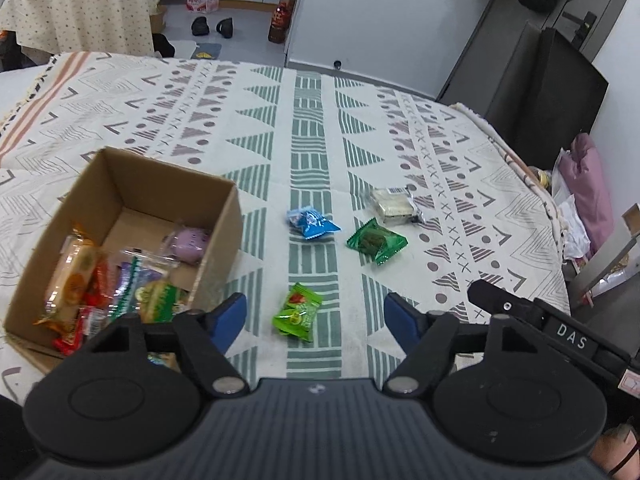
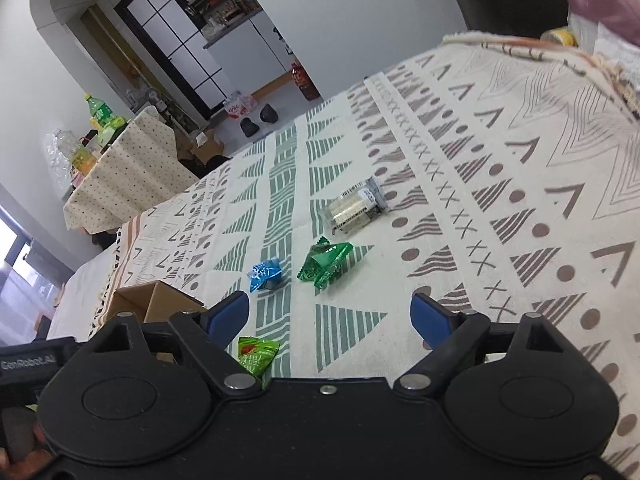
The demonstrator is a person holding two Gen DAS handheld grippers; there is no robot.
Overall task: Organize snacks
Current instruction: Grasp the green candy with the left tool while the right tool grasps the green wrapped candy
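A cardboard box (image 1: 224, 216) at the left holds several snack packets. On the patterned cloth lie a light green packet (image 1: 298, 312), a blue packet (image 1: 311, 222), a dark green packet (image 1: 376, 241) and a clear pack of pale biscuits (image 1: 392, 205). My left gripper (image 1: 316, 316) is open and empty, with the light green packet between its fingers' line, just ahead. My right gripper (image 2: 330, 316) is open and empty, above the cloth short of the blue packet (image 2: 265, 274) and dark green packet (image 2: 326, 265). The biscuit pack (image 2: 354, 210), light green packet (image 2: 256, 354) and box corner (image 2: 156, 304) also show there.
The table's far and right edges drop off to the floor. A black chair (image 1: 548, 92) stands at the far right. A second table with a dotted cloth (image 1: 84, 4) stands behind, with bottles on it (image 2: 100, 116). Shoes and bottles sit on the floor (image 1: 212, 26).
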